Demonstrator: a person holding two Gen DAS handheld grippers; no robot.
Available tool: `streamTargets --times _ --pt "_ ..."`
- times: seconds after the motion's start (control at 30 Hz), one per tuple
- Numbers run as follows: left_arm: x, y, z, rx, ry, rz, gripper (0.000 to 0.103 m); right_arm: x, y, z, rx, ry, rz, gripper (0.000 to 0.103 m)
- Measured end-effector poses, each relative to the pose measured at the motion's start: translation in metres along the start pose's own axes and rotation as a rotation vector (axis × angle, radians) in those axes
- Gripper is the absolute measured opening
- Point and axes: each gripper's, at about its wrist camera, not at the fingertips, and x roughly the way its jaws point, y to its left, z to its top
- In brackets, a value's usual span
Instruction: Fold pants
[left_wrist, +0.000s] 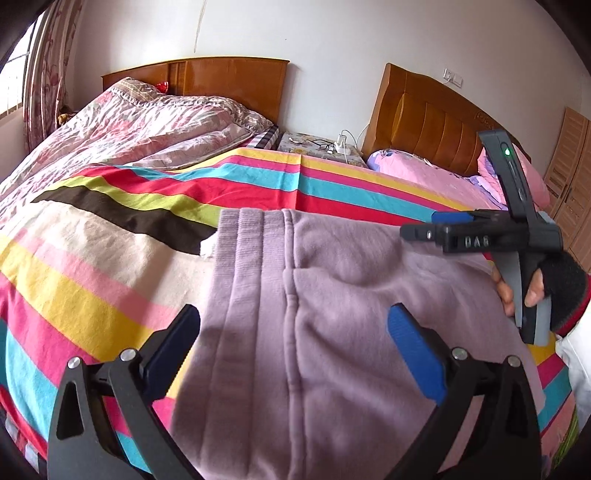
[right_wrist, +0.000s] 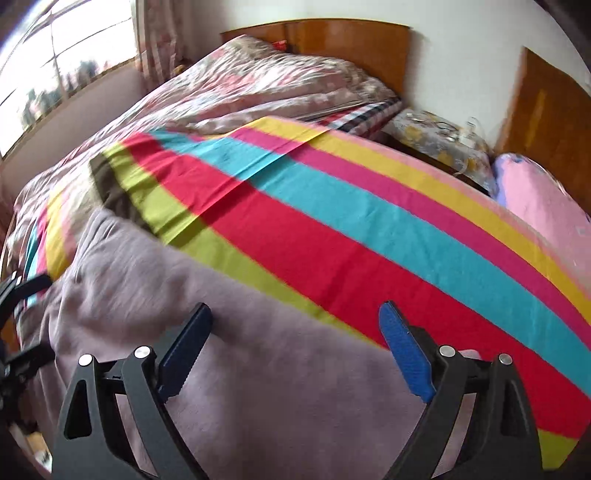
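Note:
Mauve fleece pants (left_wrist: 314, 314) lie flat on a striped bedsheet (left_wrist: 110, 236), their ribbed waistband at the far end. My left gripper (left_wrist: 295, 332) is open and empty, just above the pants near the waistband. My right gripper (right_wrist: 295, 332) is open and empty, above the far edge of the pants (right_wrist: 184, 332). In the left wrist view the right gripper (left_wrist: 421, 229) hovers over the pants' right side, held by a gloved hand. The left gripper's fingers (right_wrist: 22, 295) show at the left edge of the right wrist view.
A floral quilt (left_wrist: 129, 122) is bunched at the back left by a wooden headboard (left_wrist: 221, 77). A nightstand with chargers (left_wrist: 325, 146) stands between the beds. A pink pillow (left_wrist: 424, 173) lies at the right. A window (right_wrist: 55, 74) is at the left.

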Motion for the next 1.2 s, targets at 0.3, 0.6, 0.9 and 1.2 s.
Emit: streamTargets --times 0.3,0.6,0.9,1.2 --pt "-0.043 -0.008 -0.015 0.070 -0.027 0.082 0.102 -0.081 0.055 -0.054 -0.055 -0.082 0.066 0.089" --pt "-0.064 -0.030 -0.031 0.070 0.007 0.123 0.102 -0.107 0.097 -0.158 -0.138 -0.034 -0.037 0.089" --pt "-0.145 -0.079 -0.035 0.083 -0.184 0.131 0.102 -0.243 0.098 -0.197 -0.074 -0.374 -0.092 0.090" --pt "-0.185 -0.123 -0.061 0.125 -0.257 0.144 0.102 -0.294 0.087 -0.261 0.084 -0.516 -0.214 0.099"
